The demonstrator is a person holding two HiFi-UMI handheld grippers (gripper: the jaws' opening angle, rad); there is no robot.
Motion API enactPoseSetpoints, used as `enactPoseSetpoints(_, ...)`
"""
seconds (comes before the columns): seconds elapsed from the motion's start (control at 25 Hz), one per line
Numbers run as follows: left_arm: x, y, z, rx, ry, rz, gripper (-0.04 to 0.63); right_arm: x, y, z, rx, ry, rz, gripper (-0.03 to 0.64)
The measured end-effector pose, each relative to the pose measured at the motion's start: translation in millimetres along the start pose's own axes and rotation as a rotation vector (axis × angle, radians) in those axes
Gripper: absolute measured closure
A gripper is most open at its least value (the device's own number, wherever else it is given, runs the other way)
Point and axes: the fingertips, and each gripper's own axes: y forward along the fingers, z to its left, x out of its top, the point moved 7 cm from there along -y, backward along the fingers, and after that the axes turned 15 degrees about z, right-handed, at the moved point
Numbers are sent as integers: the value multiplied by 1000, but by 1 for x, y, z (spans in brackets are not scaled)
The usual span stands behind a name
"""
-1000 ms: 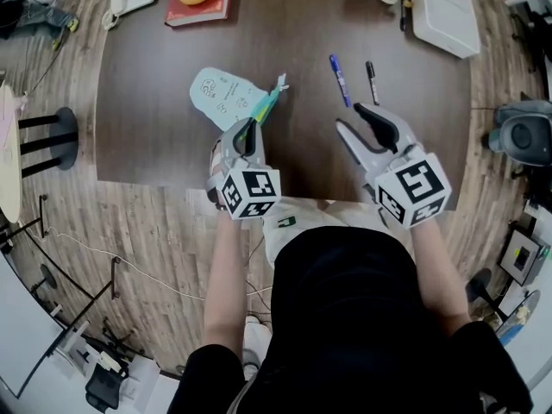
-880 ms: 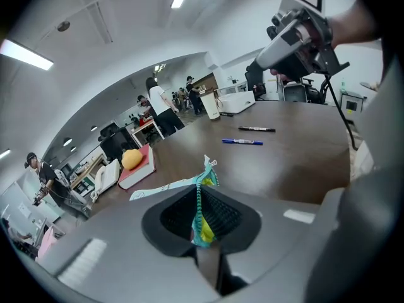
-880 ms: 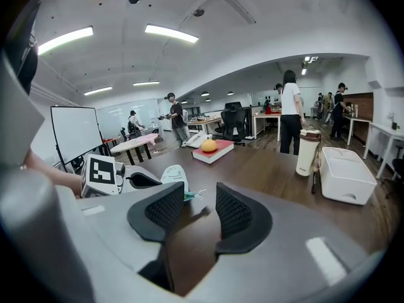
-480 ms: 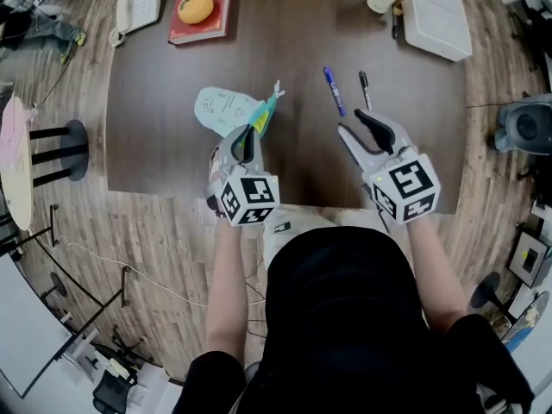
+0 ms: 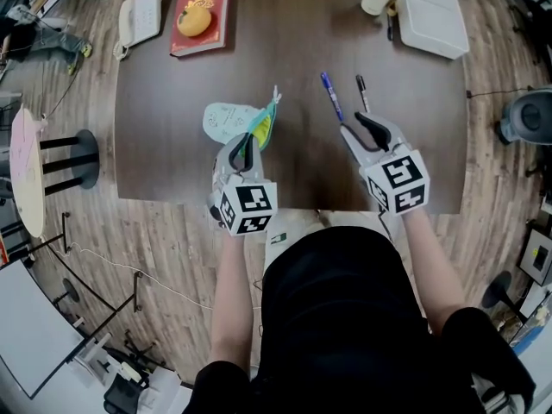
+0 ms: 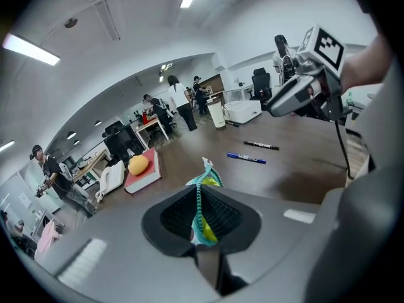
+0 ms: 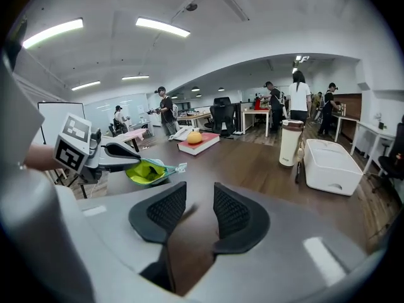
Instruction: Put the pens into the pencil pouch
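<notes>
Far left of the desk (image 5: 172, 153): a red book (image 5: 200, 17) with an orange object on top, well apart from the work.

Left of centre: the pencil pouch (image 5: 226, 119), pale body low and teal zip edge held up. Whether the body touches the desk cannot be told. The left tool (image 5: 250, 141) is clamped on that zip edge. The left gripper view shows the zip rising from between the closed pads, with yellow lining beside it. In the right gripper view the mouth gapes and faces the side where the pens lie.

Right of the pouch and apart from it: the blue pen (image 5: 329, 96), then the black pen (image 5: 362, 93). They lie flat, side by side and not touching. Both long axes run away from the person, with the far ends leaning slightly left.

The right tool (image 5: 359, 125) sits just on the near side of both pens and points roughly along them. Its jaws stand apart over bare desk with nothing between them, and have just been closing a little. The black pen's near end is just beyond the tips, and the blue pen lies a little to their left.

Judgement: no pen is in the pouch yet. The right tool is much the nearer to both pens. It is lined up roughly with their length, so a grasp across a barrel likely needs it turned or brought in from the side
</notes>
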Motion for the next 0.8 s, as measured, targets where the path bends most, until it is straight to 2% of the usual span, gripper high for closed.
enactPoseSetpoints(0.2, 2, -10, -4, -15, -8, 0, 579, -15, 5, -8, -27, 24, 25, 477)
enactPoseSetpoints(0.48, 2, -7, -6, -41, -9, 10, 578, -43, 29, -25, -112, -22, 99, 480)
enactPoseSetpoints(0.8, 8, -6, -5, -73, -37, 6, 578, -72, 55, -50, -166, 39, 157, 482)
